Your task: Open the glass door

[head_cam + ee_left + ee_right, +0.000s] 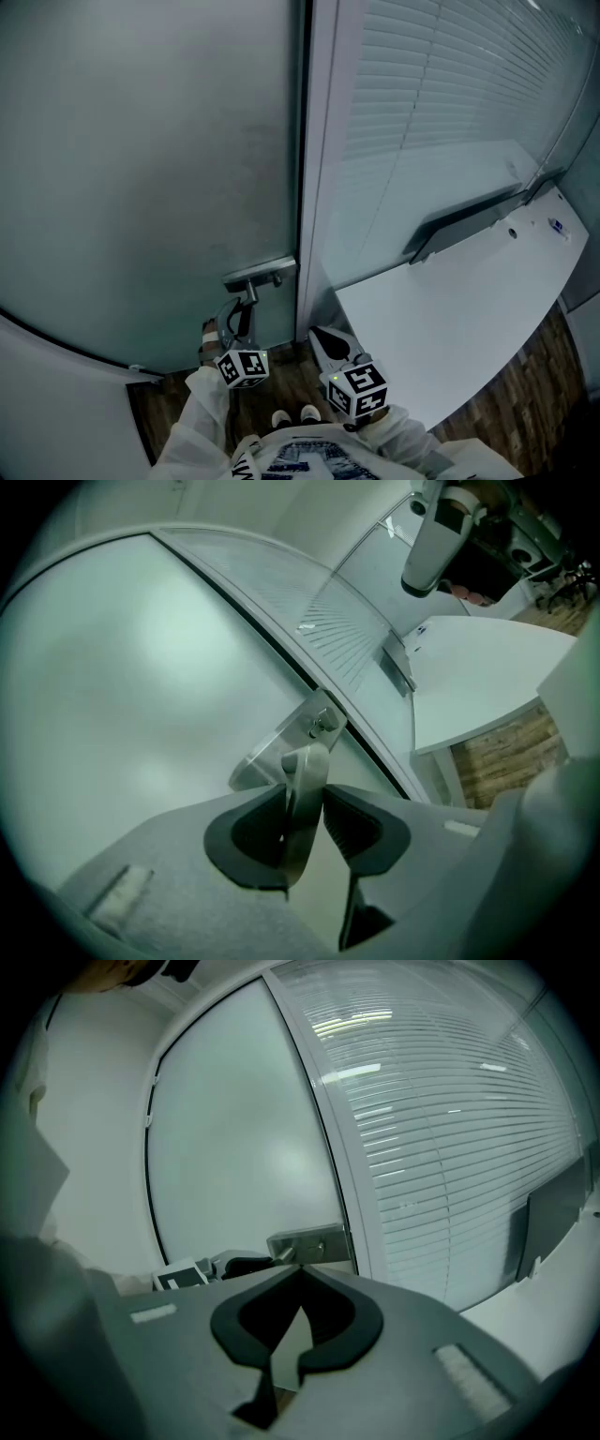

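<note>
While left fingers (361,829) tight on door handle (305,780), right fingers (337,1321) shut, empty, beside white desk (469,309).

The door handle (249,291) ends hidden behind the left claw (234,323).

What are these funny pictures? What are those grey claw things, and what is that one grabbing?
A person holds a tool in each hand. Each tool is called a hand-held gripper, and its two jaws pinch like tongs. One picture comes from a camera on the person's head, looking down. The other two come from little cameras riding on the tools. The left hand-held gripper is pinching the metal door handle of the frosted glass door. The right hand-held gripper is pinched shut with nothing in it. Beside the door are a window with blinds and a white table.
</note>
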The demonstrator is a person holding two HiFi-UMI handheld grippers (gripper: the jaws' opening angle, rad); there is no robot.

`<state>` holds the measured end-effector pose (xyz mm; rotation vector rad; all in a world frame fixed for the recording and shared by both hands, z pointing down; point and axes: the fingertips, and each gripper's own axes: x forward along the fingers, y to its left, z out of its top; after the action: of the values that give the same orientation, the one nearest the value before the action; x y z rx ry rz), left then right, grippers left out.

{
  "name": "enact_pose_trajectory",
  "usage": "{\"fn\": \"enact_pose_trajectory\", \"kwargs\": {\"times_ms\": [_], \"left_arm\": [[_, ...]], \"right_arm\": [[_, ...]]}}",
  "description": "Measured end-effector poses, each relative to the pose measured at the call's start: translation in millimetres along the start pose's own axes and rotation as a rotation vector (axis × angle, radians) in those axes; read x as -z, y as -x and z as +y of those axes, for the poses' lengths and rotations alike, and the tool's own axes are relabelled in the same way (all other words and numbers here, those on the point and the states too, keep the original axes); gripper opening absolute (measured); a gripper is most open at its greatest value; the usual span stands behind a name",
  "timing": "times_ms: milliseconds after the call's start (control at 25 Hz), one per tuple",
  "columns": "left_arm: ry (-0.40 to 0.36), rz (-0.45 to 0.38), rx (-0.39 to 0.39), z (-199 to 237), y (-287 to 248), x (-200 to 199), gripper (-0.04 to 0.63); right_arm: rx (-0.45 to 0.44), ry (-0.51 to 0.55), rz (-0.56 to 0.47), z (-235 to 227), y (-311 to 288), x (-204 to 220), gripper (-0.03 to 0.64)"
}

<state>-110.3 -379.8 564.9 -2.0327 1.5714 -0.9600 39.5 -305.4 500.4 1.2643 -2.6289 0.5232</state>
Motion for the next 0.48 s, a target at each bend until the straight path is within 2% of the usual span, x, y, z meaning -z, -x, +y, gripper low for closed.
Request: {"fn": "enact_pose_trajectory", "kwargs": {"times_ms": [480], "left_arm": [[-0.006,0.013,0.023,-7,21,-7,0.129]], "right_arm": [[0.011,-0.033,0.008,-4,12,4,0.005]]}}
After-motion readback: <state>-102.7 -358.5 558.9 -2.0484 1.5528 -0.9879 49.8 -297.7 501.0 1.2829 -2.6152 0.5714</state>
